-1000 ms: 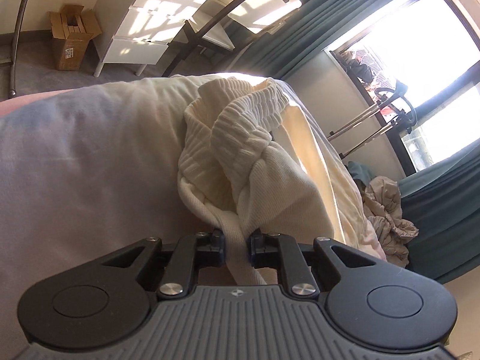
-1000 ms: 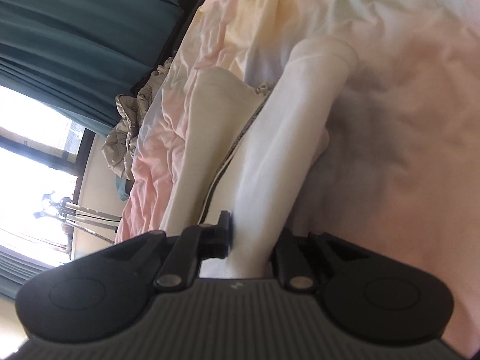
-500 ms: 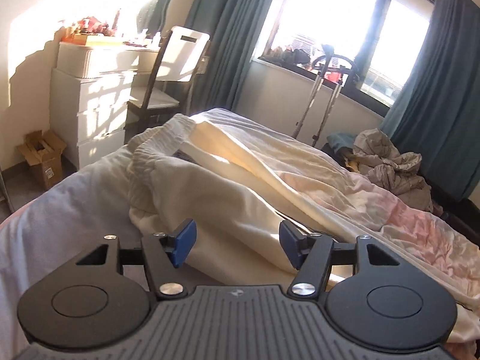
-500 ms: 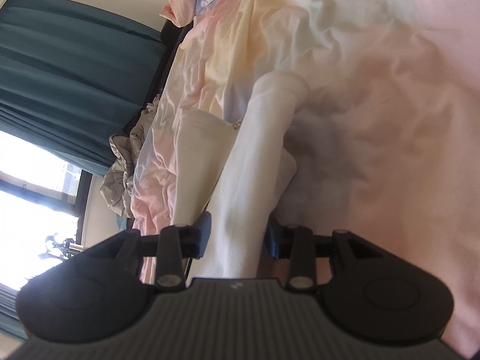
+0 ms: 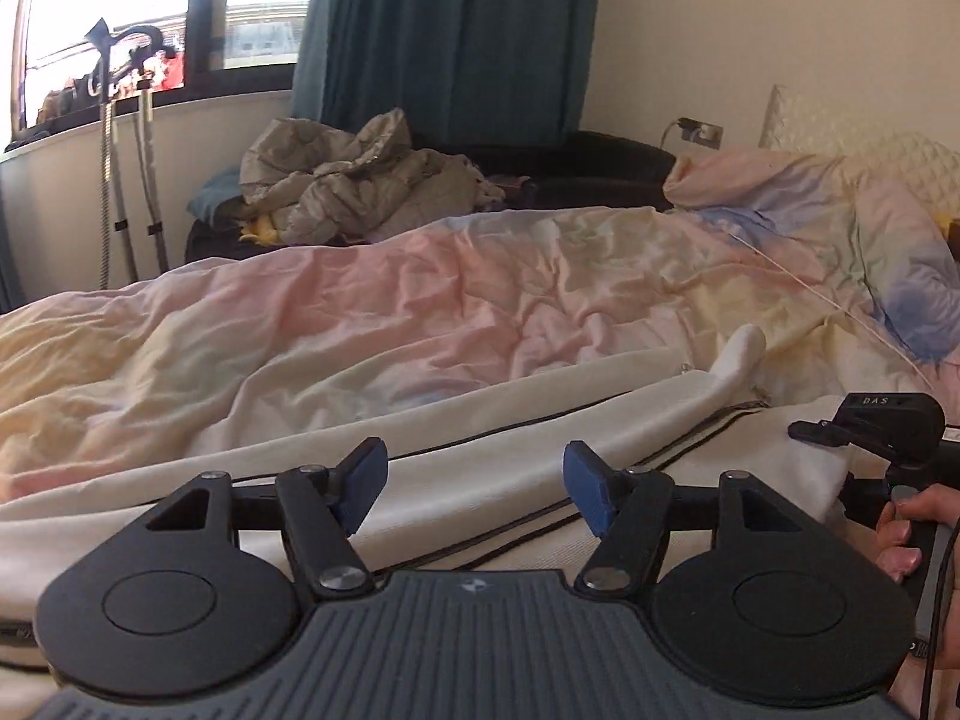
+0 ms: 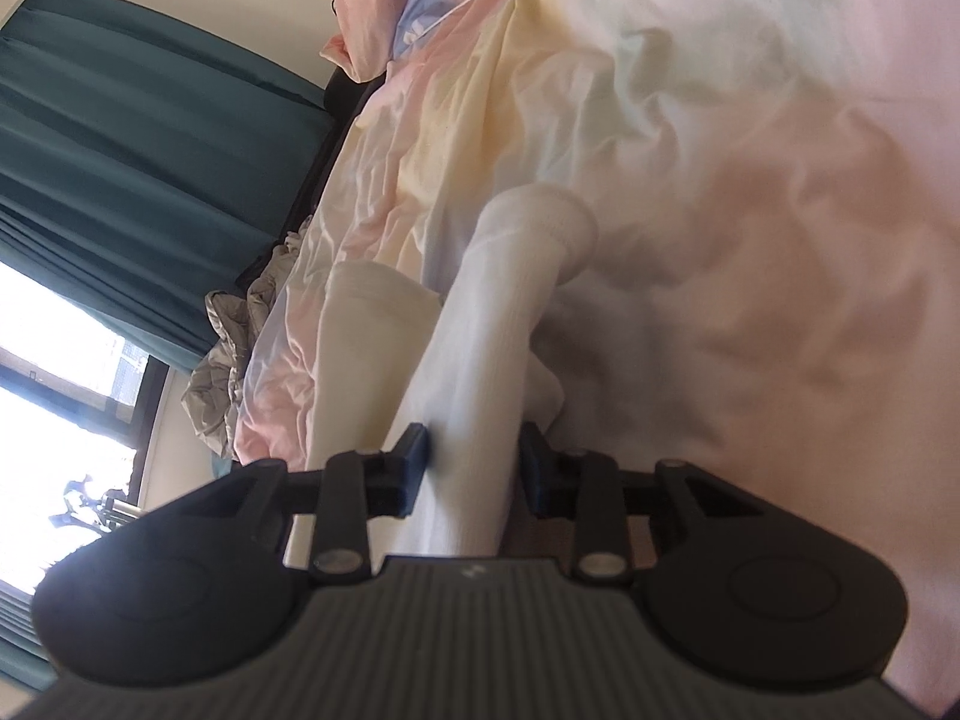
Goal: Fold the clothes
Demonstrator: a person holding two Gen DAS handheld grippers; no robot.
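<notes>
1. Left gripper (image 5: 474, 495): jaws spread wide with nothing between them, poised just above the cream trousers (image 5: 492, 444). Judged a released stance, ready to take a fresh hold.
2. Right gripper (image 6: 474, 468): jaws parted on either side of one trouser leg (image 6: 480, 372). The pads sit close to the cloth without visibly pinching it; judged slack rather than clenched. A hand (image 5: 906, 534) holds its handle, seen at the right edge of the left view.
3. Cream trousers: lying stretched lengthways on the bed, dark piping running along the leg. The two legs lie side by side and partly overlapping, which suits a lengthwise fold.
4. Ribbed cuff (image 6: 540, 222): the end of the straddled leg, rounded and resting on the duvet, beyond the jaws.
5. Pastel duvet (image 5: 450, 300): rumpled, carrying the garment; a soft surface that will let cloth drag.
6. Far side: grey crumpled clothing (image 5: 354, 180) heaped beyond the bed, teal curtain (image 5: 456, 36) and window behind.
</notes>
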